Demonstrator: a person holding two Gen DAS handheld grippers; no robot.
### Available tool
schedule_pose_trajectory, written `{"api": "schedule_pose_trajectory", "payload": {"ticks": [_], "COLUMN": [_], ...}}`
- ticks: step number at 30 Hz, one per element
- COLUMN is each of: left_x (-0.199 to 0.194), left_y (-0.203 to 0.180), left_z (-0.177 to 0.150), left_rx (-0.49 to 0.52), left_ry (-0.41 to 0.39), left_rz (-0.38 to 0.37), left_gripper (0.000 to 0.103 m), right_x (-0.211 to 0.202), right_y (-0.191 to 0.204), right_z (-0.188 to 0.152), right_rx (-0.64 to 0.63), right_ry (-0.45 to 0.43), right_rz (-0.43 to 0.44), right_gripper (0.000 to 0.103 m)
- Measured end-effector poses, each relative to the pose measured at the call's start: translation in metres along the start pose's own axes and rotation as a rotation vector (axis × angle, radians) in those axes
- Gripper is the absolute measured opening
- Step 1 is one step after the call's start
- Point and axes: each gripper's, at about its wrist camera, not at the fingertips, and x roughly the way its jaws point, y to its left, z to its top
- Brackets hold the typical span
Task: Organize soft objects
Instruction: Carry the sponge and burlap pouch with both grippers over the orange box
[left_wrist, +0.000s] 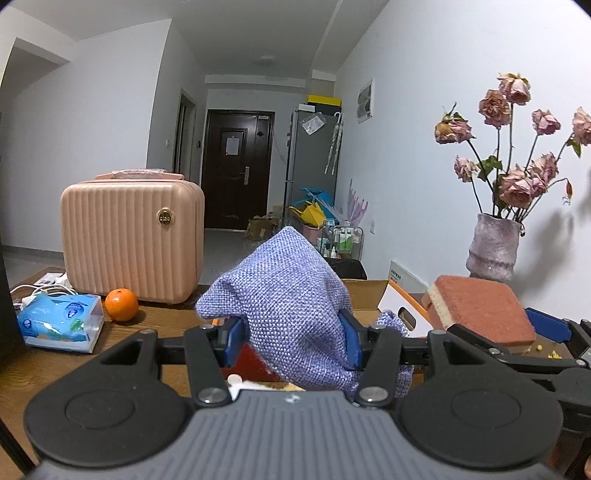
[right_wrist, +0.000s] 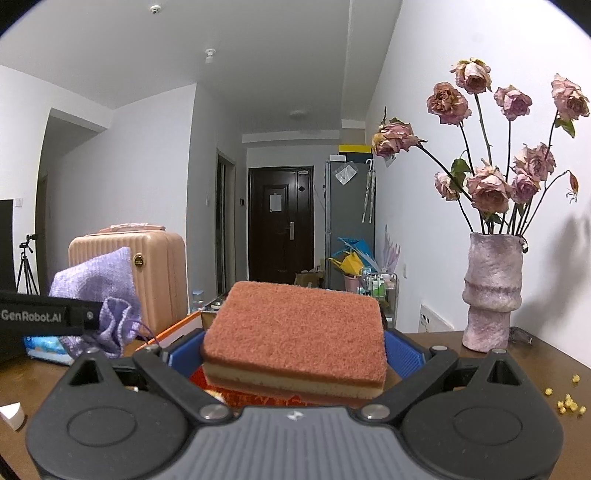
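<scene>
- Both tongs are loaded: your left tongs (left_wrist: 291, 341) are partly closed on the one blue-violet woven pouch (left_wrist: 291, 295), your right tongs (right_wrist: 293, 360) stand wide, clamped on the one sponge (right_wrist: 295, 328) — both lifted clear of the worktop (left_wrist: 147, 332).
- Expect the pouch to be light and floppy; it bunches between the pads, so grip the gathered middle, not a loose corner.
- Treat the sponge as light and springy — it squashes but recovers; hold it by its side edges.
- Near the worktop's far edge: one pink case (left_wrist: 133, 236), one orange (left_wrist: 121, 304), one tissue pack (left_wrist: 61, 323), one vase (right_wrist: 493, 291).
</scene>
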Motion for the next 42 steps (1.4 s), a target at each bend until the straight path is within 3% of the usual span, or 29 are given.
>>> {"api": "schedule_pose_trajectory", "payload": {"ticks": [25, 42], "left_x": [0.083, 0.134], "left_y": [0.002, 0.004], "left_z": [0.02, 0.03], "left_rx": [-0.055, -0.063], "left_ry": [0.014, 0.035], "left_rz": [0.047, 0.067], "left_gripper": [0.053, 0.053], "right_x": [0.078, 0.137], "right_y": [-0.014, -0.03], "right_z": [0.015, 0.028], "right_rx": [0.011, 0.019], "right_ry": [0.005, 0.073], "right_rz": [0.001, -0.025], "right_gripper": [0.1, 0.1]}}
